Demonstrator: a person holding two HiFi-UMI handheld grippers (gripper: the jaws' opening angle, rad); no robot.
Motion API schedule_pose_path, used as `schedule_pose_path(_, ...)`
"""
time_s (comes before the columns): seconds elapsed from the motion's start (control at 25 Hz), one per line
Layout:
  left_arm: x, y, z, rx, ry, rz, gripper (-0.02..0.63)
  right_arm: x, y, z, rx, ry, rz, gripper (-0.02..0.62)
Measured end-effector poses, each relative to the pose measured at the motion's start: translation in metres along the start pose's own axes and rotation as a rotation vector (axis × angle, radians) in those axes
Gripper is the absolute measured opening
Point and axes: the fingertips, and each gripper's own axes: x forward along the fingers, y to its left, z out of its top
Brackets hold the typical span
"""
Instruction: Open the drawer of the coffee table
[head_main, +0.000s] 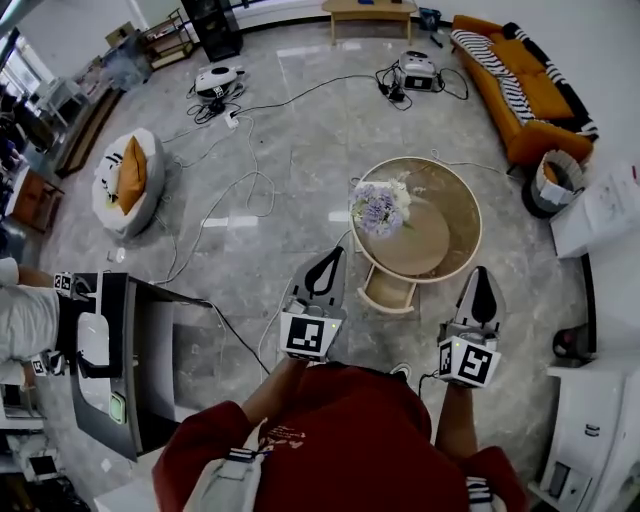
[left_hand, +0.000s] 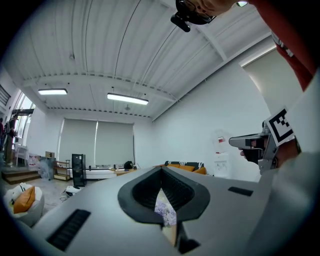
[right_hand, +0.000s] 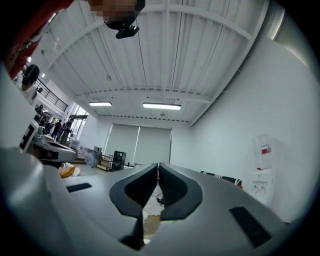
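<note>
The round wooden coffee table (head_main: 470, 200) stands on the grey floor ahead of me, with a bunch of pale purple flowers (head_main: 380, 208) on its top. Its drawer (head_main: 388, 290) stands pulled out at the near side, showing a pale inside. My left gripper (head_main: 333, 252) is held up, shut and empty, its tip left of the drawer in the head view. My right gripper (head_main: 481, 270) is also raised, shut and empty, to the right of the drawer. In the left gripper view the left gripper (left_hand: 161, 170) points level across the room, with the flowers (left_hand: 165, 212) seen below its tips.
An orange sofa (head_main: 520, 80) lines the far right wall. A white basket (head_main: 553, 180) sits beside the table. Cables (head_main: 240, 190) trail over the floor towards a beanbag (head_main: 128, 182) at left. A dark cabinet (head_main: 130, 350) stands near left, white units (head_main: 590, 420) near right.
</note>
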Motion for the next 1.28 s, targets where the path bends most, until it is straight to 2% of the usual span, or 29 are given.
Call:
schedule_pose_path(0.24, 0.0, 0.012, 0.02, 0.028, -0.036, 0.002, 0.014, -0.006, 0.002, 0.01, -0.014, 0.001, -0.014, 0.025)
schedule_pose_path(0.4, 0.001, 0.002, 0.022, 0.053, -0.036, -0.012, 0.014, -0.012, -0.006, 0.013, -0.004, -0.015, -0.029, 0.023)
schedule_pose_path(0.64, -0.006, -0.007, 0.02, 0.048, -0.037, -0.026, 0.014, -0.016, -0.006, 0.015, -0.013, -0.015, -0.033, 0.023)
schedule_pose_path(0.76, -0.007, -0.016, 0.017, 0.084, -0.029, -0.041, 0.014, -0.018, -0.013, 0.024, -0.008, -0.033, -0.06, 0.023)
schedule_pose_path(1.28, -0.002, -0.027, 0.016, 0.063, -0.03, -0.028, 0.014, -0.021, -0.036, 0.021, -0.021, -0.033, -0.097, 0.023)
